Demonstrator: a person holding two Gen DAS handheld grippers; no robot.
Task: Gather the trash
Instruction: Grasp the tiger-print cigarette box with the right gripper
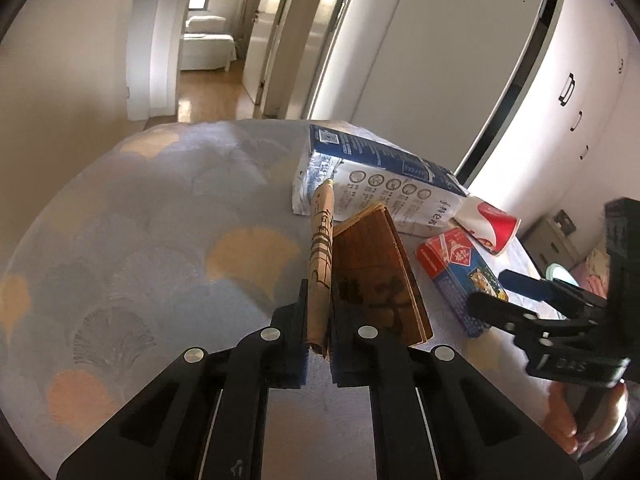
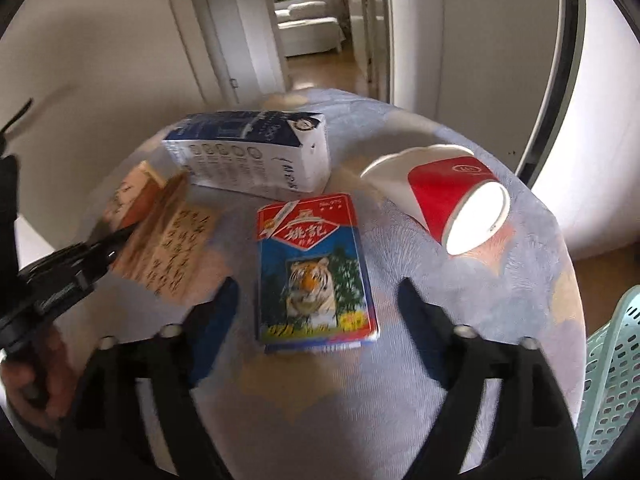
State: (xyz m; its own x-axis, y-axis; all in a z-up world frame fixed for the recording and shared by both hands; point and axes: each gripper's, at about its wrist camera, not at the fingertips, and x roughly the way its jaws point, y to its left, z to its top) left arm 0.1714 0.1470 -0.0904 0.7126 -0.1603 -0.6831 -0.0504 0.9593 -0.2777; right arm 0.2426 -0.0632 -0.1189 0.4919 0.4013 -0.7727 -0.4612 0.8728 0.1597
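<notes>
the left gripper [image 1: 319,320] has its fingers closed on the edge of a brown paper packet [image 1: 374,276] printed with black characters, lifted off the desk [image 1: 160,216]. the right gripper [image 2: 316,300] hovers with its fingers spread wide on either side of a blue and red card box with a tiger [image 2: 314,268], which lies flat on the desk. behind it a blue and white carton [image 2: 256,150] lies on its side, and a red and white paper cup [image 2: 452,196] lies tipped over to the right. a green perforated basket [image 2: 612,380] shows at the right edge.

Left gripper [image 1: 319,320] fingers closed tight; right gripper [image 2: 318,300] fingers spread wide, pointing forward.
</notes>
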